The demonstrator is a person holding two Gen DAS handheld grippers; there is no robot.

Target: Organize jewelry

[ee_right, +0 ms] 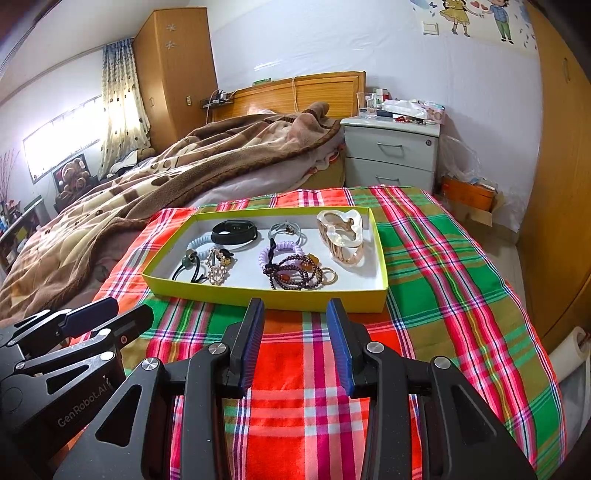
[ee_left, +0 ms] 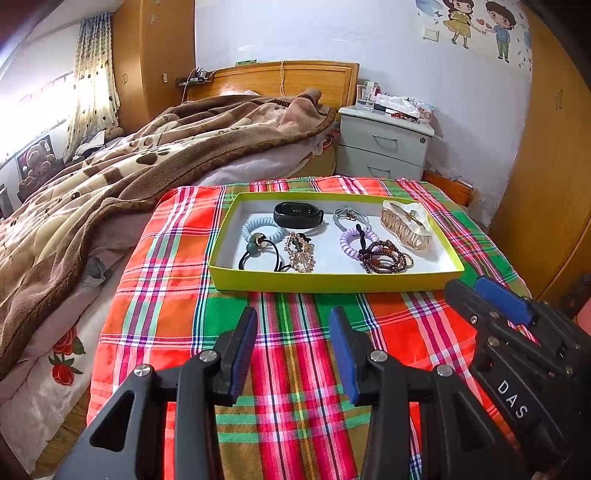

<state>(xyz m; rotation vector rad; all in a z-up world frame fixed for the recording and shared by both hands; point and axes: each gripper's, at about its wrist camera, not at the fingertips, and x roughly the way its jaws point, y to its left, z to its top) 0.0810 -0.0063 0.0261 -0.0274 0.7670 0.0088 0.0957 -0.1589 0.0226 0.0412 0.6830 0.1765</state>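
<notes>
Jewelry tray [ee_left: 332, 282] sits on plaid cloth [ee_left: 295, 369], long axis running left-right, w/ hair claw [ee_left: 404, 227] at its right end. Left gripper [ee_left: 292, 354] & right gripper [ee_right: 295, 345] hover near its front edge, both spread wide, holding nothing

Legible text occurs in two places only. In the left wrist view, the white capitals "DAS" stand on the black body of the right gripper [ee_left: 511, 308] at the lower right of the frame, running diagonally along its side. In the right wrist view, the pale grey wordmark "GenRobot.AI" stands on the black body of the left gripper [ee_right: 110, 314] at the lower left of the frame, likewise set on a slant. The wall decal [ee_left: 480, 26] of two cartoon children, upper right in both views, carries hearts but no readable lettering.
</notes>
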